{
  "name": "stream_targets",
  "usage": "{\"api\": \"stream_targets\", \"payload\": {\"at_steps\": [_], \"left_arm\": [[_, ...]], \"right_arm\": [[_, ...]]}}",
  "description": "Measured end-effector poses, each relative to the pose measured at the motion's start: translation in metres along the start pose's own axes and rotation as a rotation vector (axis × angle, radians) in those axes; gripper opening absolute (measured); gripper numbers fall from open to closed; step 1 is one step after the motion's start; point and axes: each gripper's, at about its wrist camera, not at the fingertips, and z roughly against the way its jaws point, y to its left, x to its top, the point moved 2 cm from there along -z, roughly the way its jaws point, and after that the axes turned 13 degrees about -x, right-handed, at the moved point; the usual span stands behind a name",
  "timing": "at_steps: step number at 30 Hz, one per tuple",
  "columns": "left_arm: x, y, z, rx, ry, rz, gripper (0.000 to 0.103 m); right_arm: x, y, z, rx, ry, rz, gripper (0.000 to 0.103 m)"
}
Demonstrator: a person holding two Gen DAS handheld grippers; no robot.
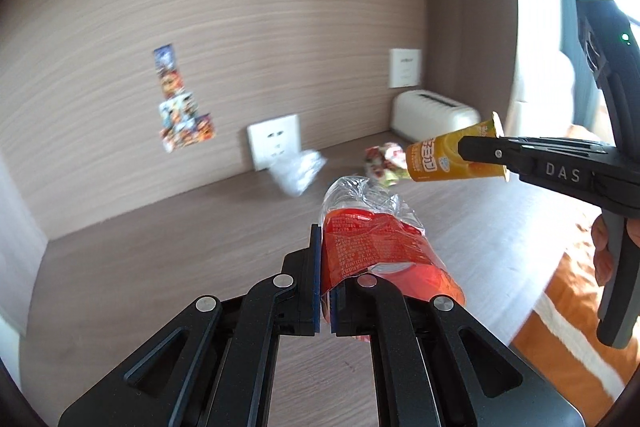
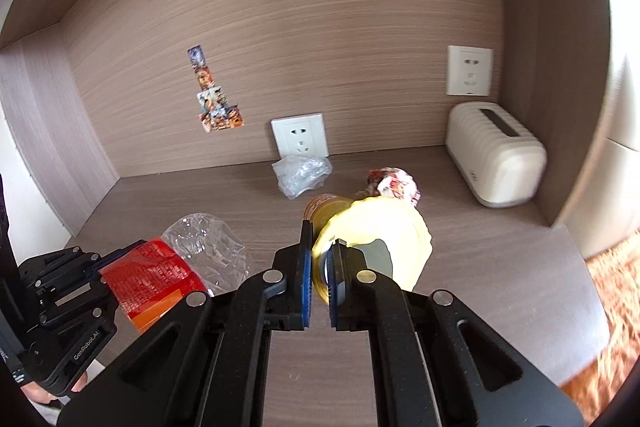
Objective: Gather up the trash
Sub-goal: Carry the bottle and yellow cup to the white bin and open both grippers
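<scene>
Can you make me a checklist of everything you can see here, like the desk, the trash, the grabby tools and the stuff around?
Surface: wooden desk set in an alcove, bare where visible.
Job's things: crushed plastic bottle with red label, held off the desk; orange cup with yellow lid, also held; clear plastic wrap and crumpled printed wrapper lying near the back wall.
Clutter: white ribbed box in the right corner.
Grippers: left tool shut on the bottle; right tool shut on the cup.
Cables: nothing seen.
Surroundings: two wall sockets, stickers on the wood panel, orange rug below.
</scene>
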Motion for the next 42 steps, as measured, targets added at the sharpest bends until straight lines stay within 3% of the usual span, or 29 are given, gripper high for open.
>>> {"api": "stream_targets", "payload": {"at_steps": [8, 16, 22, 32, 42], "left_arm": [[-0.008, -0.036, 0.008, -0.225, 0.016, -0.128, 0.002], [-0.034, -0.116, 0.006, -0.443, 0.069, -0.233, 0.002], [-0.073, -0.186, 0.003, -0.549, 0.142, -0.298, 0.002], [-0.164, -0.280, -0.007, -0.613, 0.280, -0.363, 0.002], [-0.294, -0.324, -0.090, -0.635, 0.440, -0.390, 0.003]], "right_arm": [[-0.053, -0.009, 0.068, -0.190, 0.003, -0.139, 0.007], [-0.121, -0.045, 0.116, -0.348, 0.077, -0.270, 0.007], [-0.182, -0.081, 0.153, -0.425, 0.129, -0.361, 0.007], [-0.298, -0.133, 0.181, -0.515, 0.261, -0.440, 0.007], [-0.427, -0.159, 0.127, -0.524, 0.410, -0.493, 0.007]]}}
